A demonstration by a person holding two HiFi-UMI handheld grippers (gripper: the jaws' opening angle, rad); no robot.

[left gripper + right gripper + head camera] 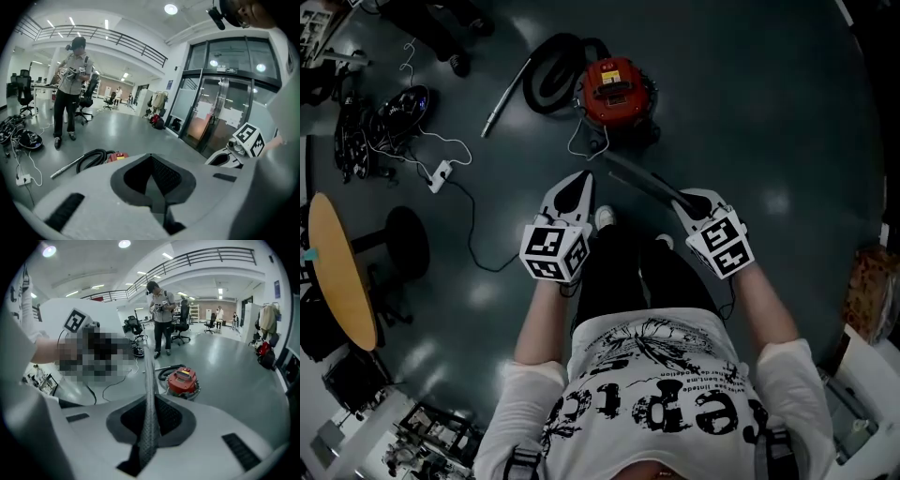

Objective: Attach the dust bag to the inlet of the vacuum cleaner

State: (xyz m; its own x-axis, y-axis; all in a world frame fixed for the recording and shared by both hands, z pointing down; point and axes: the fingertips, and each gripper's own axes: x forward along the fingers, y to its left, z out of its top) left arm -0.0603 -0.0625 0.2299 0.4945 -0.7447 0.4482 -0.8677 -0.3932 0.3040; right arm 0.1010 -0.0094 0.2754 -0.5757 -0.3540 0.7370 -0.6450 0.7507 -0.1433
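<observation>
Person's printed shirt (661, 394) fills the near edge of the head view, both arms out over dark floor (750, 112).

Red vacuum cleaner (616, 91) sits on the floor at the far side, straight ahead of the feet. Its black hose (548, 70) is coiled to its left, with the wand (504, 98) lying further left. Lid looks on. Can't make out the inlet from any view.

Dust bag (637, 178) is a flat grey textured strip, seen edge-on. It's in the air, running from the right hand toward the vacuum cleaner, apart from it.

Right gripper (692, 204) is clamped on the near end of the dust bag; the fabric runs straight up between the pads in the right gripper view. Left gripper (577, 187) is fully closed on nothing, just left of the dust bag.

Step, as I read it: carrying the dust bag over, nothing fitted yet.

Next probably needs:
- get in close and low, then find the inlet
- free up the left gripper to spread the bag's collar or steady the vacuum cleaner
- line the bag's opening up square to the inlet before pushing; a limp bag will likely fold
</observation>
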